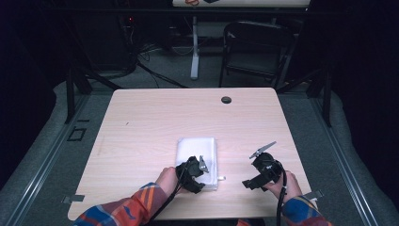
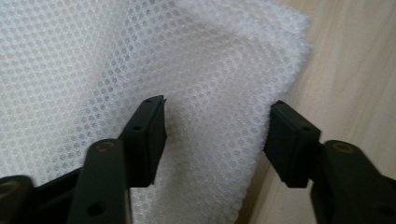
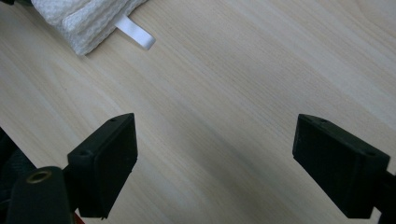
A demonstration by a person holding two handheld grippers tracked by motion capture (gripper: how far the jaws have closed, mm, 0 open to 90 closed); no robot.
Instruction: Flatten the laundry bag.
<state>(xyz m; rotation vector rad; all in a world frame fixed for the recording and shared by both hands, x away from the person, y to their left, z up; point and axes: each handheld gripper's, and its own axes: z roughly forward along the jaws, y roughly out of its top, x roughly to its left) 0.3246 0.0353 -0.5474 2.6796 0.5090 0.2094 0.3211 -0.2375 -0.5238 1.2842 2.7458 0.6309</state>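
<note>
White, waffle-textured folded cloth [image 1: 197,157] lies on your pale wooden table [image 1: 141,127], near the front edge and a little left of centre; a short white fabric loop tag [image 1: 221,178] sticks out from its front right corner.

Your left gripper [image 1: 200,175] sits over the near right part of the cloth; in the left gripper view the two black jaws stand partly apart, one over the mesh-like weave [image 2: 154,56] and the other at the cloth's edge, where bare table [image 2: 355,70] begins; no fold is pinched between the pads (the cloth lies below them, not clamped).

Your right gripper [image 1: 254,181] is held well to the right of the cloth, above bare wood; its jaws are spread wide with nothing between them; in the right gripper view the table [image 3: 233,93] lies between the pads, with the cloth corner [image 3: 79,18] and its loop tag [image 3: 135,32] at upper left.

Both of your forearms wear plaid sleeves [image 1: 127,209]; a dark round grommet [image 1: 226,100] marks the far side of the table.
</note>
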